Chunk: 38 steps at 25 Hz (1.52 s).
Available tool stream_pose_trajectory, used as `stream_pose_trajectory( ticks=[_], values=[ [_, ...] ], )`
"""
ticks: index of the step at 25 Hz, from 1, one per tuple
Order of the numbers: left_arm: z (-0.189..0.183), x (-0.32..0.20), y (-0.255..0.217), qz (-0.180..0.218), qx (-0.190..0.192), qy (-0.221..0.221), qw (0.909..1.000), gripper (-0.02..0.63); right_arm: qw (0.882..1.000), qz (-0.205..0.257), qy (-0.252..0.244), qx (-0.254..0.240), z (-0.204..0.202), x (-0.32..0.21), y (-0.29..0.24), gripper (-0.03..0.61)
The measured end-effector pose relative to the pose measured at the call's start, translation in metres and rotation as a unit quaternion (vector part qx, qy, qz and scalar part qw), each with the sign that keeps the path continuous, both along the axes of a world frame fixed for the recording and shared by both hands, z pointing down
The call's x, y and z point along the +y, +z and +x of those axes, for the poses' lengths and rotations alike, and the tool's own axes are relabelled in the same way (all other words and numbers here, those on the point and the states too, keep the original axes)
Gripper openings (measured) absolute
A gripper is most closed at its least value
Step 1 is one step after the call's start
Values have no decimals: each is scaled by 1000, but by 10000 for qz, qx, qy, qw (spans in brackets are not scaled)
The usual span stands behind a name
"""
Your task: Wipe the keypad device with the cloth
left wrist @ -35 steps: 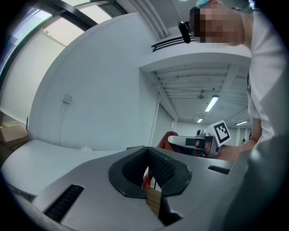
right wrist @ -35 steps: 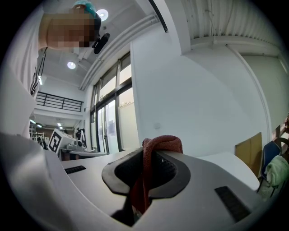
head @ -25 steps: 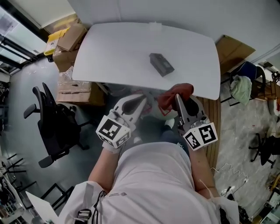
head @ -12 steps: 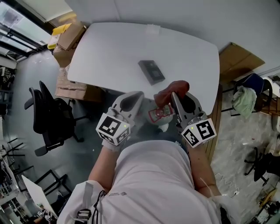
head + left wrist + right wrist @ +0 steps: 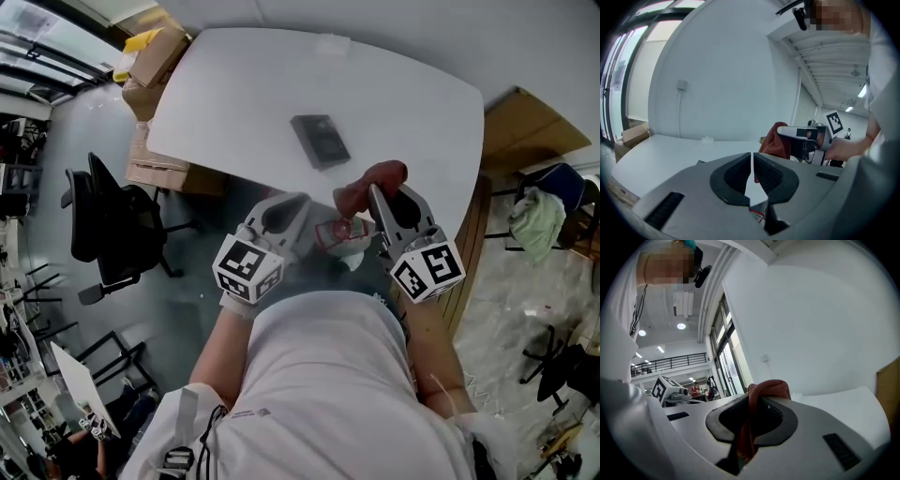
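Note:
The dark keypad device (image 5: 320, 141) lies flat in the middle of the white table (image 5: 234, 84). My right gripper (image 5: 377, 194) hovers at the table's near edge, shut on a bunched red cloth (image 5: 367, 183). In the right gripper view the cloth (image 5: 766, 389) pokes up between the jaws and hangs down behind them. My left gripper (image 5: 292, 202) is just short of the table edge, left of the right one, jaws shut on nothing (image 5: 752, 158). From the left gripper view the cloth (image 5: 776, 140) and the right gripper (image 5: 806, 135) show to the right.
Cardboard boxes (image 5: 155, 61) are stacked off the table's left end, with a black office chair (image 5: 108, 234) below them. A flat cardboard sheet (image 5: 525, 127) and a chair with a green cloth (image 5: 539, 225) stand to the right. A wall backs the table.
The head view has shifted, so the table and device sit a little higher and further left. Both grippers keep nearly the same pose at the near edge; the right one still grips the cloth.

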<state>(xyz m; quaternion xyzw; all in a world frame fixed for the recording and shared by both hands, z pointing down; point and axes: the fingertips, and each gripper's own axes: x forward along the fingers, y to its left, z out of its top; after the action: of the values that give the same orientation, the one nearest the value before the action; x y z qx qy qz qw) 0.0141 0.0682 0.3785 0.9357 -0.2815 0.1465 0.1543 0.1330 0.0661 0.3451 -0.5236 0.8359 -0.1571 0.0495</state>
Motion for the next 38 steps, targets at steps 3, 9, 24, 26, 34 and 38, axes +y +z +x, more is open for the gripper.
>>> stream_pose_trajectory(
  ticks=[3,9,24,26,34,38],
  values=[
    [0,-3,9,-74,-70,-70,9999,11,9999,-106,-60,39,-1,-6,7,55],
    [-3,-16,31,-183,-170,-31,9997,11,9991,-389,-153,124,-11,-22,24,55],
    [-21,-60,101,-753,-15,510,9959,12,9883,-1412,-72,569,-56,-92,96,55],
    [-21,-68,108,-840,84,589,9947,12,9854,-1569,-20,666,-60,-99,110,55],
    [-33,-93,134,-1022,116,920,9904,12,9707,-2012,237,1292,-70,-119,156,55],
    [-43,-100,142,-1086,100,1000,9890,12,9627,-2269,282,1443,-72,-125,180,55]
  ],
)
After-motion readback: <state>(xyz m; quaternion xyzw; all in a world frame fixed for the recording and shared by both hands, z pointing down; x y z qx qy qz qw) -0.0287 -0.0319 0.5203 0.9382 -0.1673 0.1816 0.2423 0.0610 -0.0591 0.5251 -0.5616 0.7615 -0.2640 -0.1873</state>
